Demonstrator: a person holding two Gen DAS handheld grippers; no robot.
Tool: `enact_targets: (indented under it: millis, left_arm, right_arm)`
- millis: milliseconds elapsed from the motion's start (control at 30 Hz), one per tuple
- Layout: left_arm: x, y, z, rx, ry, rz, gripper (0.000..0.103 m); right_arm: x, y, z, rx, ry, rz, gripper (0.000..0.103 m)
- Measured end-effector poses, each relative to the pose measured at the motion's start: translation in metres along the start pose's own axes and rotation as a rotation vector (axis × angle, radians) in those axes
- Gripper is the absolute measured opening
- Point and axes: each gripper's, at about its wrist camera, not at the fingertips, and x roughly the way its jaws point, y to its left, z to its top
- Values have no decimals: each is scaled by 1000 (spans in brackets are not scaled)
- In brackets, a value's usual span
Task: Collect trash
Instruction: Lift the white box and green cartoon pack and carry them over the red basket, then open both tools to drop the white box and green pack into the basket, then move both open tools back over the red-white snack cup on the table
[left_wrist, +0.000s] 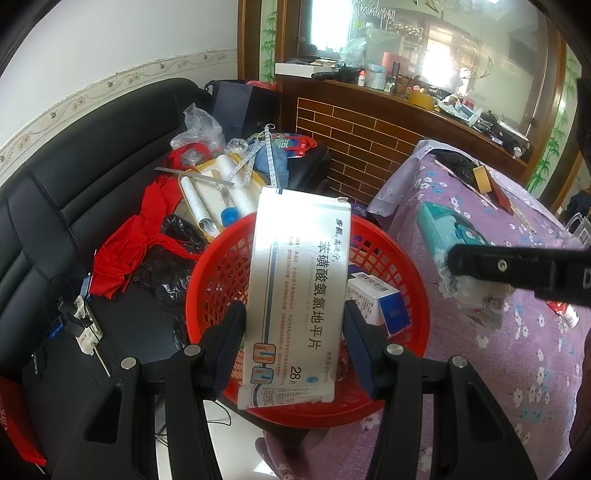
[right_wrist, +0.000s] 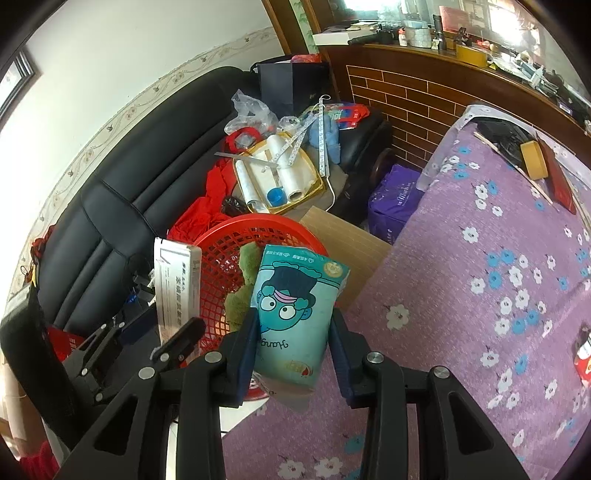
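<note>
Left wrist view: left gripper (left_wrist: 295, 325) was clamped on a silver medicine box (left_wrist: 295, 291), one finger on each long side, box standing up w/ its top end pointing away. Directly under and beyond the box sat a red basket (left_wrist: 413, 295), a mesh tub. Inside it, just right of the held box, lay a white-and-blue carton (left_wrist: 376, 302) w/ a barcode; rest of the contents hidden by the box. Right of the basket was a table under a purple floral cloth (left_wrist: 517, 350). The right gripper (left_wrist: 517, 269) reached in from the right edge, above the cloth; its grip couldn't be told from here. Left and beyond: black sofa (left_wrist: 92, 166) piled w/ red fabric (left_wrist: 136, 243), black plastic bags, and a yellow tray (left_wrist: 218, 199) holding white rolls and a blue cap. Brick-pattern counter (left_wrist: 369, 144) stood at the back.

Right wrist view: right gripper (right_wrist: 291, 343) was clamped on a teal tissue pack (right_wrist: 295, 314) w/ a cartoon face, upside down, pads on both sides. Red basket (right_wrist: 229, 266) lay ahead-left of it, a green fuzzy item (right_wrist: 243, 284) inside, against the pack's left edge. Further left, the medicine box (right_wrist: 177, 284) stood in the left gripper (right_wrist: 170, 332), at the basket's rim. Purple cloth (right_wrist: 480, 295) spread right of the claw; yellow tape roll (right_wrist: 533, 158) at its far end. A cardboard piece (right_wrist: 351, 240) sat betw. basket and table. Sofa (right_wrist: 129, 206) and tray (right_wrist: 273, 173) beyond.
</note>
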Motion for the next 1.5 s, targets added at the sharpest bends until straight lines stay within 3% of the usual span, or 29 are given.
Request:
enact_targets:
  millis: [500,733,933,1167,1300,1500]
  left_arm:
    - [19,1,1,8,25,12,52]
    - [20,1,0,3,28,16,53]
    - [19,3,-2,-6,32,24,57]
    - [11,3,-2,-14,17,36,72]
    - [6,0,-2,-20,11,46,79]
    - [-4,-9,-5,-12,1,54,81]
  right_arm:
    - [25,5,22,-7,25,17,42]
    - [33,4,25,7,38,36,48]
    - [32,2,25,20,29,47,49]
    - [20,-3,18,33,15,40,49]
    - [8,-8,14,38,0,26,55]
    - [-10,-16,1,49,-22,5,60]
